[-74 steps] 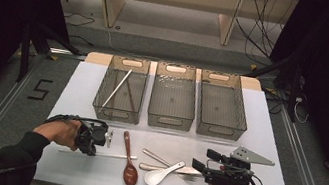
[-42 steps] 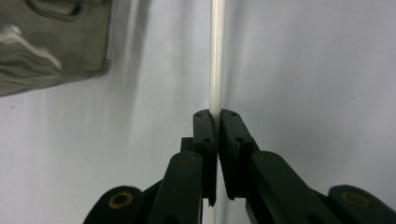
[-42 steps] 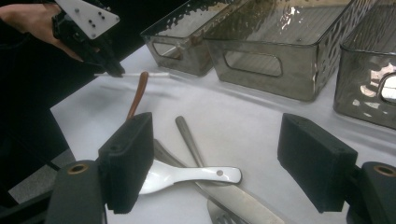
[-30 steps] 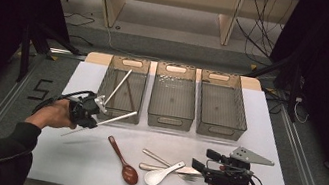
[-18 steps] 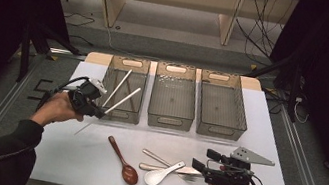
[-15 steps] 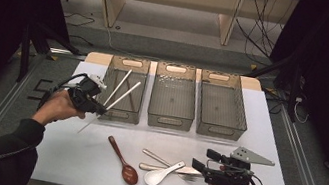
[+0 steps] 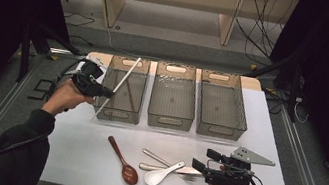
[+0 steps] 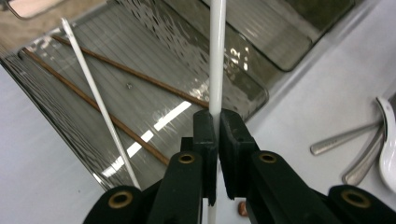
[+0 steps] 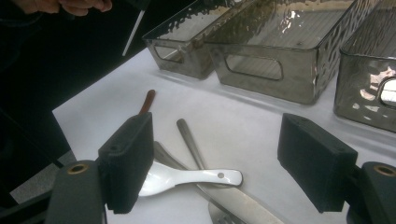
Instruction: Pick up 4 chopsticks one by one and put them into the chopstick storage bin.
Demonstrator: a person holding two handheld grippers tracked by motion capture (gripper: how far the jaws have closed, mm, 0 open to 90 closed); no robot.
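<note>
My left gripper (image 7: 103,92) is shut on a long white chopstick (image 7: 123,81), held slanting over the near left corner of the left grey bin (image 7: 117,114). In the left gripper view the jaws pinch the chopstick (image 8: 216,56) above that bin (image 8: 254,93), which holds another white chopstick (image 8: 100,112) and two brown ones (image 8: 140,74). My right gripper (image 7: 202,162) rests open near the table's front right. Its jaws (image 9: 219,158) stand wide apart in front of a white spoon (image 9: 187,178) and metal cutlery (image 9: 189,137).
A middle bin (image 7: 169,121) and a right bin (image 7: 219,129) stand beside the left one. On the white table in front lie a brown spoon (image 7: 123,161), a white spoon (image 7: 161,174) and metal cutlery (image 7: 157,158). The table's left edge is near my left hand.
My left gripper picked the white chopstick up from the table, then carried it up and back to the left bin's near corner. The right gripper has stayed put.
</note>
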